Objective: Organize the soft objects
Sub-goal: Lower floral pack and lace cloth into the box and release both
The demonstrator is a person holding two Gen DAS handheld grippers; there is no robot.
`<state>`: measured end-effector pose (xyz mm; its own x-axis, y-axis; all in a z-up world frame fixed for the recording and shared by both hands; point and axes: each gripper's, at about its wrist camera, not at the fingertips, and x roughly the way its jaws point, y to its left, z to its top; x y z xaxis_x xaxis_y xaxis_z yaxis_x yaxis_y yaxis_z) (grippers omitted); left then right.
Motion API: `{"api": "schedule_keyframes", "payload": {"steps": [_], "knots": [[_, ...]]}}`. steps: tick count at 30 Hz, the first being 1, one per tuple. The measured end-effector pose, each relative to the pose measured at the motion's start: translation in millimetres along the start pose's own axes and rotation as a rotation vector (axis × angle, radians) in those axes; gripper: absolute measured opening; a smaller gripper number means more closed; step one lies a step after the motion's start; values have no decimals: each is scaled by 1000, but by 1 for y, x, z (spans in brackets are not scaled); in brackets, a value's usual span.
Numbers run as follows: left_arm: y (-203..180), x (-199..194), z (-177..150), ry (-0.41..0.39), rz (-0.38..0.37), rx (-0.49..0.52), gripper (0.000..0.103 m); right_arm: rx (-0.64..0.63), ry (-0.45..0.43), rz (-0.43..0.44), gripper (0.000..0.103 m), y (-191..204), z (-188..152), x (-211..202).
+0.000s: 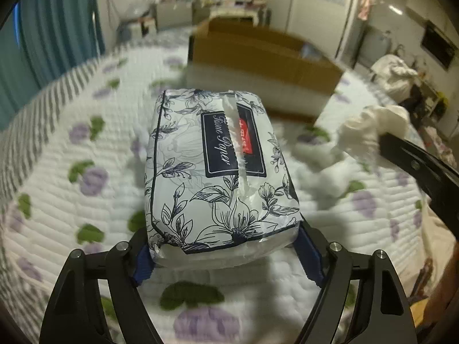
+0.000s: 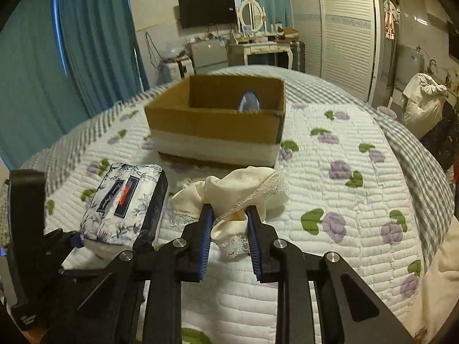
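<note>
Two grips worry me: my left gripper (image 1: 226,253) pinches only the tissue pack's (image 1: 218,169) slippery end, my right gripper (image 2: 229,229) clamps bunched lace-trimmed cloth (image 2: 238,189); either could slip before the cardboard box (image 2: 215,126).

Beyond my bed's quilt (image 2: 344,200), white with purple flowers and green leaves, teal curtains (image 2: 94,43) hang at far left. A dark television (image 2: 206,11) is mounted on the far wall, and right of it a white dressing table (image 2: 258,50) carries an oval mirror (image 2: 249,14). White louvred wardrobe doors (image 2: 347,28) stand far right.
</note>
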<state>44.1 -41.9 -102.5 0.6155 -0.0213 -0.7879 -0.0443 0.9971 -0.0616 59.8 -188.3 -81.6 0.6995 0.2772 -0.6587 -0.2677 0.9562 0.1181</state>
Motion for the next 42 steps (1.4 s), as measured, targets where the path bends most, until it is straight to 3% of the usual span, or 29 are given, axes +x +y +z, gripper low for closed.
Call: {"api": "schedule_keyframes", "payload": {"steps": [9, 17, 27, 32, 37, 42], "knots": [[-7, -67, 34, -163, -28, 53, 80, -26, -139, 18, 23, -3, 55, -59], [3, -72, 96, -252, -21, 71, 80, -54, -221, 50, 23, -5, 130, -58], [-6, -4, 180, -261, -16, 105, 80, -48, -166, 81, 23, -20, 192, 32], [-9, 42, 195, -213, -24, 130, 80, -45, -117, 94, 23, -30, 208, 85], [-8, 84, 197, -143, -18, 136, 80, -39, -56, 82, 23, -37, 202, 140], [-11, 97, 195, -125, -24, 155, 84, 10, -14, 91, 23, -52, 195, 175]]}}
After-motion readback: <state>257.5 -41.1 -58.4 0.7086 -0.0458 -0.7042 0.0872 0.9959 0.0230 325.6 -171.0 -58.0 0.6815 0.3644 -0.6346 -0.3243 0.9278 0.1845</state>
